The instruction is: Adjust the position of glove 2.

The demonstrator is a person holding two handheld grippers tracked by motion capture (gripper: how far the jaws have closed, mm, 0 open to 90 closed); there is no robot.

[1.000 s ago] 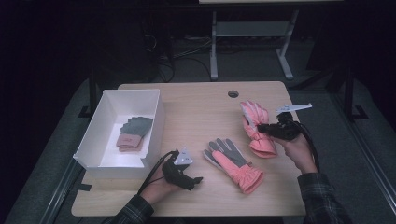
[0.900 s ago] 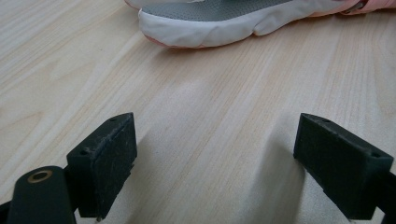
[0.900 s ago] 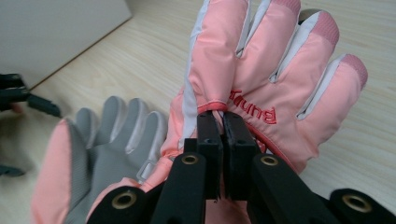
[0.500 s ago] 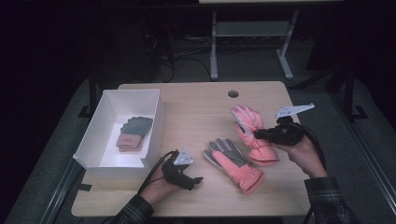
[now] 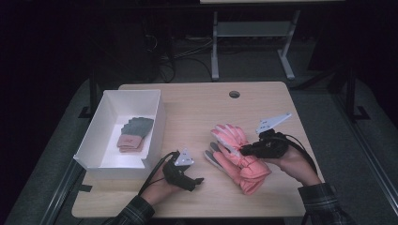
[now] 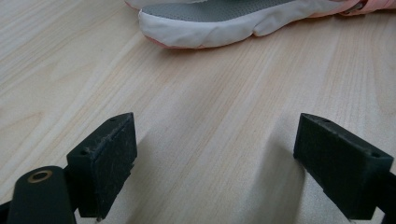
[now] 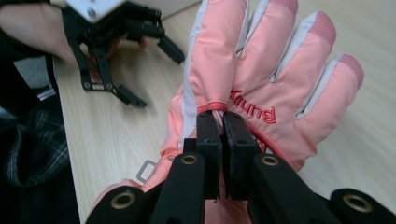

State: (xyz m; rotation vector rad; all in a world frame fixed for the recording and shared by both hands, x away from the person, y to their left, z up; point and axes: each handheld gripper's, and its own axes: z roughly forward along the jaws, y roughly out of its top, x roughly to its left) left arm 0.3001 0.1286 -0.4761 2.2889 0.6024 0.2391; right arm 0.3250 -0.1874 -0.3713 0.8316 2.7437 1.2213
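Dark floor and a metal stand are lying beyond the table (image 5: 197,101), and I am working across its pale wood. At my left the white box (image 5: 101,123) is holding one pair already, grey fingers and pink cuffs lying flat inside. Compared with a second ago, I am carrying the pink glove (image 5: 233,140) leftward across the table: it was lying apart, near the right edge, and now it is sitting over the grey-palmed glove (image 5: 217,158), covering most of it, so only its grey fingertips are poking out at the near side. My right gripper (image 7: 222,122) is clenching a pinch of fabric on the back of the pink glove, the jaws pressed tight together on it. My left gripper (image 5: 188,180) is resting open on the wood just beside the pile, jaws wide apart with nothing between them. I am judging that the pair is now stacked, and that the box is next.
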